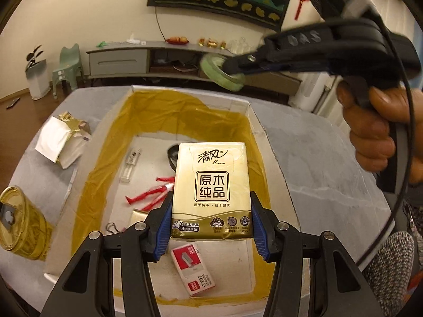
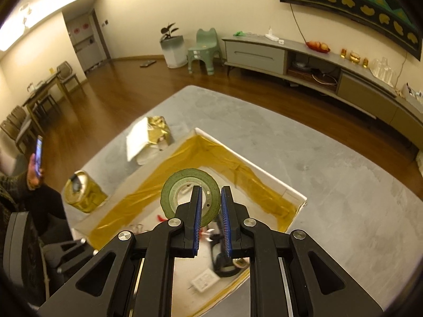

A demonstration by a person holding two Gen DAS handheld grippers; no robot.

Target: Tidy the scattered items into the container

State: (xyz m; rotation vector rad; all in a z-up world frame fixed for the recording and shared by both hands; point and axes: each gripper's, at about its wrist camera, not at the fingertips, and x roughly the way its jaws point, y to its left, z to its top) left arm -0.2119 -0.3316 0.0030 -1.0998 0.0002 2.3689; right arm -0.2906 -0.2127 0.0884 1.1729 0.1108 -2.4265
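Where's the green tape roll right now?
The green tape roll is pinched in the right hand-held gripper, held in the air above the gold-lined box; in the left wrist view it shows upper right, beyond the tissue pack.

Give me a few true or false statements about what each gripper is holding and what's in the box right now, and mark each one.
1. The left gripper holds a tissue pack over the box. True.
2. The right gripper is empty. False: its fingers clamp a green tape roll.
3. A red and white staple box lies inside the box. True.
4. The gold tin sits inside the box. False: it stands on the table outside it.
5. The tape roll rests on the box floor. False: it is held in the air.
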